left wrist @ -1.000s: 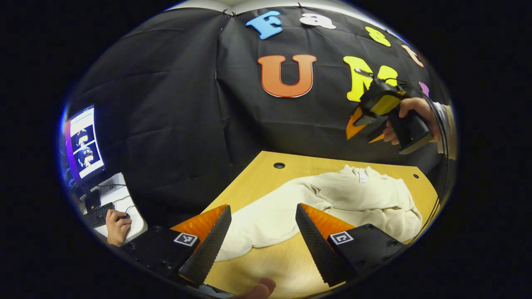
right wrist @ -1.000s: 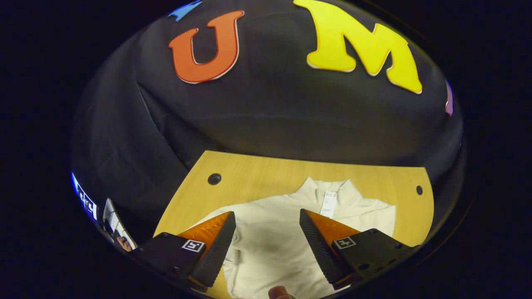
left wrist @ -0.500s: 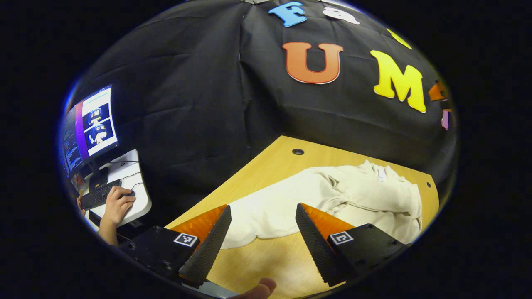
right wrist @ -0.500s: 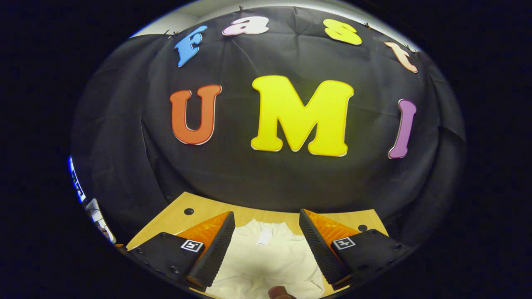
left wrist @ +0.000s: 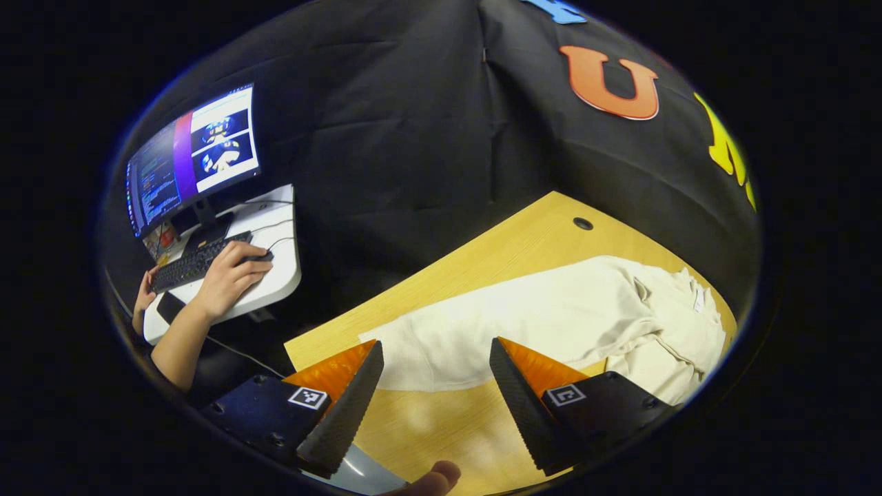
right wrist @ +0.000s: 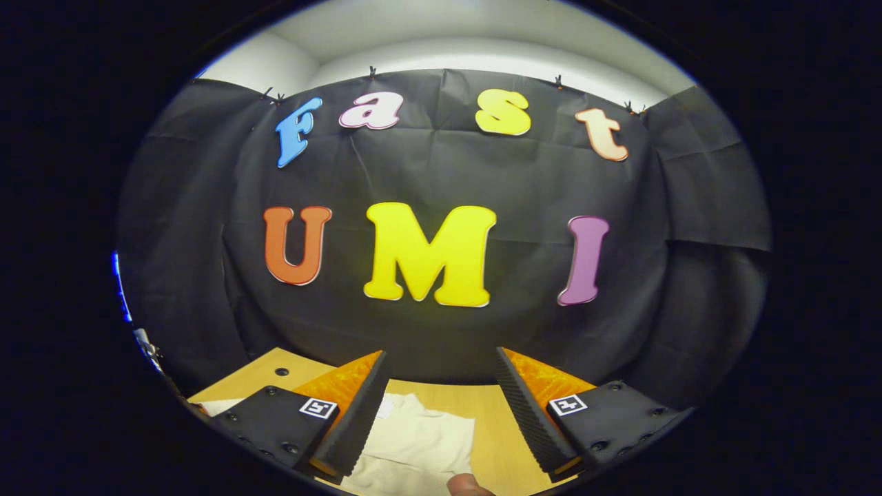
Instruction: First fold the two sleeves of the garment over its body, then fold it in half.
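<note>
Garment point(left wrist: 551, 324): cream, on wooden table point(left wrist: 482, 255), one sleeve stretched leftward across it. Left gripper point(left wrist: 436, 386) released, holding nothing, hovers just near of that sleeve's cuff end; sleeve's long axis runs left to right. Right gripper point(right wrist: 437, 406) released, raised over the garment's collar side. Left is nearer the cuff.

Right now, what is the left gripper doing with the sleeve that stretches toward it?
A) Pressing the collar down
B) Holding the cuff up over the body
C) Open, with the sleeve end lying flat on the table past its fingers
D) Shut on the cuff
C: the left gripper stands open, and the sleeve lies flat on the table beyond its fingertips, ungripped.
</note>
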